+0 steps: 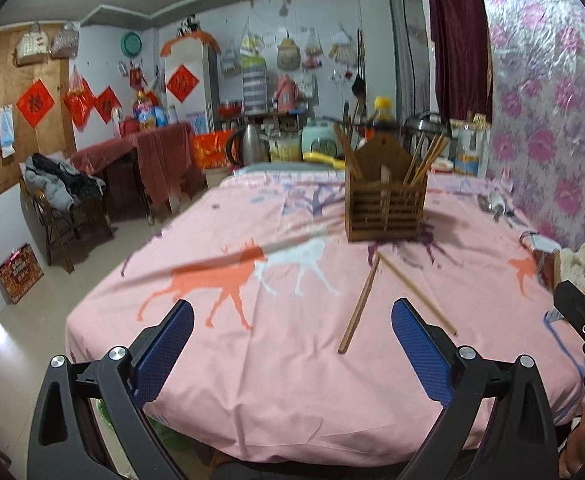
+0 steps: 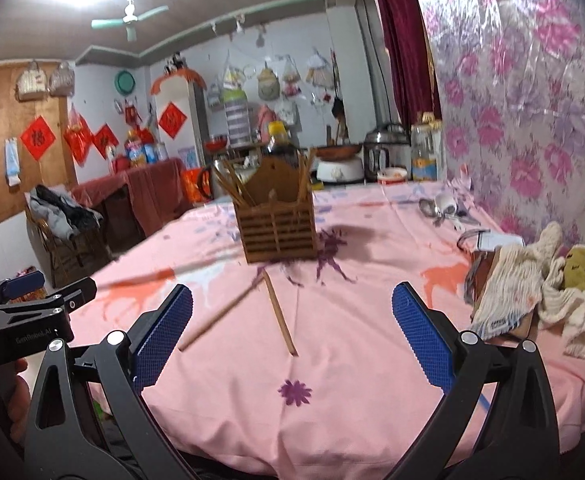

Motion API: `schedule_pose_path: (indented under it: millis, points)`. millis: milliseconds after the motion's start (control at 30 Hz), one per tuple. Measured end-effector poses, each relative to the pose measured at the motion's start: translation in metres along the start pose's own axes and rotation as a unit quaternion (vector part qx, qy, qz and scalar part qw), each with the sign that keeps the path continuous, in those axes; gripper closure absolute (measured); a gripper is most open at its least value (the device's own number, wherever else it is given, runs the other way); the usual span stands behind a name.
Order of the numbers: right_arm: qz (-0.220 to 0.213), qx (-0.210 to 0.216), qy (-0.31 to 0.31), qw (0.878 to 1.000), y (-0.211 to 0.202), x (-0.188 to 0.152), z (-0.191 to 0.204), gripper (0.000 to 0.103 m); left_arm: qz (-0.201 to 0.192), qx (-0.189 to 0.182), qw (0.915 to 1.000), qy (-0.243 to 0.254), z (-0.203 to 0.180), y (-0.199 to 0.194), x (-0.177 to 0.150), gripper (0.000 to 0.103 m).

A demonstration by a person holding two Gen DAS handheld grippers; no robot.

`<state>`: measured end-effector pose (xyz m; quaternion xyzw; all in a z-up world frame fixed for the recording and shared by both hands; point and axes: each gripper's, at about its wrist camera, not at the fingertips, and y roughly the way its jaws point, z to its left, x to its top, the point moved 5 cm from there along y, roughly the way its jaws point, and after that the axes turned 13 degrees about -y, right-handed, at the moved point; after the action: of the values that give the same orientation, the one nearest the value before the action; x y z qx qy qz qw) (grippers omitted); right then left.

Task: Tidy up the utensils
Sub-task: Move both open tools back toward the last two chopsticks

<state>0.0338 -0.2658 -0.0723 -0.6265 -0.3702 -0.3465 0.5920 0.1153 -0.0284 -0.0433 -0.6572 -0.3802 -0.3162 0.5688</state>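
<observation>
A brown slatted wooden utensil holder [image 1: 386, 210] stands on the pink tablecloth, with several chopsticks upright in it; it also shows in the right wrist view [image 2: 279, 228]. Two loose wooden chopsticks [image 1: 359, 304] lie crossed on the cloth in front of it, and they also show in the right wrist view [image 2: 279, 314]. My left gripper [image 1: 292, 354] is open and empty, near the table's front edge, left of the chopsticks. My right gripper [image 2: 292, 338] is open and empty, with the chopsticks' near ends lying between its fingers.
Metal spoons [image 2: 438, 208] lie at the far right by the floral wall. Socks and a wallet [image 2: 532, 292] sit at the right edge. A kettle [image 1: 248, 144], rice cooker [image 2: 382, 152] and jars stand at the back. A chair [image 1: 64, 204] stands left.
</observation>
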Motion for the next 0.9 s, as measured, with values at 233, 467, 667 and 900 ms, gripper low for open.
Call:
schedule_pose_path:
  millis: [233, 467, 667, 900]
  points:
    - [0.065, 0.005, 0.020, 0.998, 0.043, -0.031, -0.012, 0.007, 0.051, 0.013, 0.9986, 0.002, 0.002, 0.051, -0.014, 0.006]
    - [0.110, 0.010, 0.022, 0.994, 0.079, -0.055, -0.016, 0.007, 0.095, 0.020, 0.9953, 0.011, -0.002, 0.098, -0.030, 0.006]
    - [0.127, 0.017, 0.001, 0.992, 0.095, -0.063, -0.007, 0.007, 0.126, -0.004, 0.9918, 0.019, -0.007, 0.121, -0.047, 0.006]
    - [0.132, 0.034, -0.029, 0.990, 0.110, -0.061, 0.007, 0.022, 0.143, -0.020, 0.9890, 0.034, -0.015, 0.134, -0.057, 0.006]
